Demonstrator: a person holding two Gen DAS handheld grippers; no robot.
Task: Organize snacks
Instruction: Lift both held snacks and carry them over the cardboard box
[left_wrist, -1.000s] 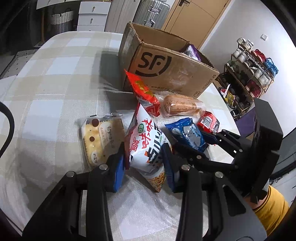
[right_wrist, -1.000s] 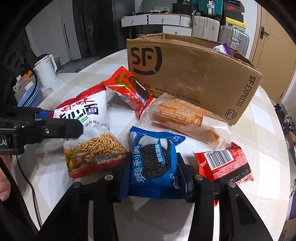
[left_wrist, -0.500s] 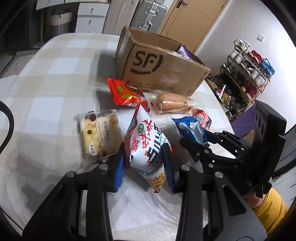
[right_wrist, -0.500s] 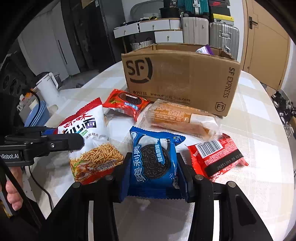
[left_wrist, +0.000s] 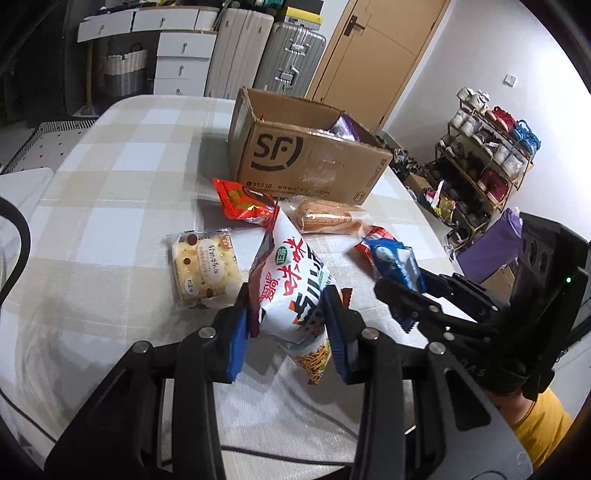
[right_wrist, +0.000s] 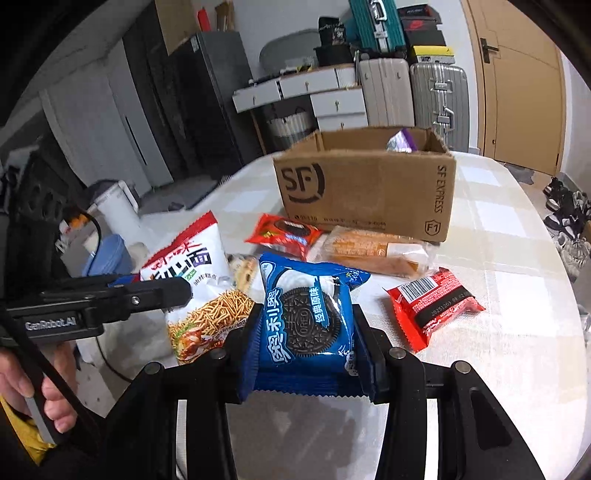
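My left gripper (left_wrist: 286, 325) is shut on a white noodle snack bag (left_wrist: 291, 280) and holds it above the table; the bag also shows in the right wrist view (right_wrist: 195, 288). My right gripper (right_wrist: 306, 354) is shut on a blue Oreo pack (right_wrist: 306, 317), lifted off the table; the pack also shows in the left wrist view (left_wrist: 397, 262). An open SF cardboard box (right_wrist: 365, 192) stands at the far side of the table with a purple packet (right_wrist: 400, 142) inside.
On the checked tablecloth (left_wrist: 110, 192) lie a cracker pack (left_wrist: 203, 264), a red-orange snack pack (left_wrist: 242, 199), a bread roll in clear wrap (left_wrist: 327, 218) and a red barcode pack (right_wrist: 434, 306). A shoe rack (left_wrist: 484, 162) stands right of the table.
Both grippers have risen and pulled back from the table with their packs held. The box and the loose snacks now look farther away.
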